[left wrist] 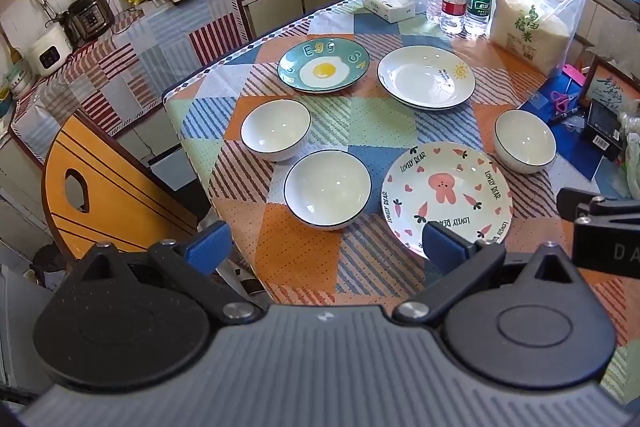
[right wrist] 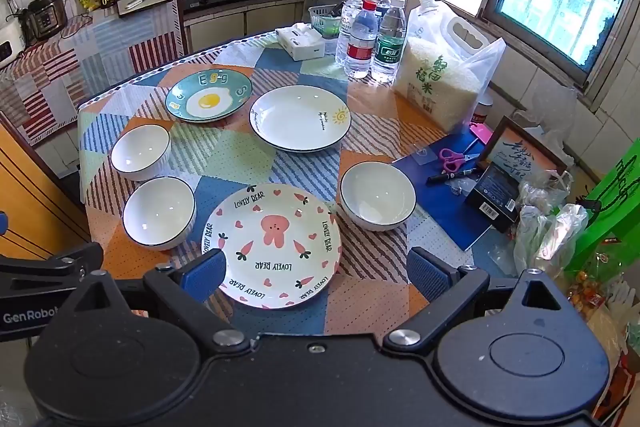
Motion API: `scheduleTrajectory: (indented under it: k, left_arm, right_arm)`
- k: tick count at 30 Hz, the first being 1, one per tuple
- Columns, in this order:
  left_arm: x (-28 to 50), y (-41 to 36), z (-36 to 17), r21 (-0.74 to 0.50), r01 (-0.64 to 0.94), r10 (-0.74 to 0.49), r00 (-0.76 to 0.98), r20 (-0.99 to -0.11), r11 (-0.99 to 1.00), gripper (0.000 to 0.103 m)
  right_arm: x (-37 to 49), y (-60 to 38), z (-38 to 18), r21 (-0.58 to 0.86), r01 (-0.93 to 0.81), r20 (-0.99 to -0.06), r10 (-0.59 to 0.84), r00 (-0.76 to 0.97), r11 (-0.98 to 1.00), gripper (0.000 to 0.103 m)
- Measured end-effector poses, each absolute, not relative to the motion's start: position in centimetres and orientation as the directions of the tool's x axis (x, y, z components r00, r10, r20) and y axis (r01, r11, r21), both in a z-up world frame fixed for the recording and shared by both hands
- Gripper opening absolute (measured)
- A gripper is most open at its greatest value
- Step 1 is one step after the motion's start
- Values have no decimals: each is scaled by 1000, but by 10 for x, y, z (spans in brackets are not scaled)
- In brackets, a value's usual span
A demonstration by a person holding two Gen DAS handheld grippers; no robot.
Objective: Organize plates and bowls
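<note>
Both grippers hovering wide open, gripping nothing: left gripper (left wrist: 326, 247) nearing the near-left bowl (left wrist: 327, 189), right gripper (right wrist: 316, 273) hanging over the rabbit plate (right wrist: 272, 245).

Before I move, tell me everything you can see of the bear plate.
The bear plate is round and shallow, glossy white, ceramic by the look. A pink bear-like figure sits at its centre, with carrots, pink hearts and "LOVELY BEAR" lettering around it. It lies flat, upright and empty on the tablecloth near the front edge, between two white bowls, touching neither as far as I can tell. The right gripper hangs open over its near rim, not gripping it.
</note>
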State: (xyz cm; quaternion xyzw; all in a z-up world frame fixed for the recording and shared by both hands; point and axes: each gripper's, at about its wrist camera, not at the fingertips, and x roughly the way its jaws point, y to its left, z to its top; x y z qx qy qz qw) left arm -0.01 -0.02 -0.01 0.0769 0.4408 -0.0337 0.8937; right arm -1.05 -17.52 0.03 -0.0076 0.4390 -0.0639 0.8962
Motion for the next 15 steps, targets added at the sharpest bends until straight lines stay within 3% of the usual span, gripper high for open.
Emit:
scheduleTrajectory:
  k: [15]
  left_arm:
    - [-3, -3, 3, 113, 140, -1, 635, -773, 984, 103]
  right_arm:
    - [-17, -177, 0, -74, 106, -787, -123, 604, 992, 99]
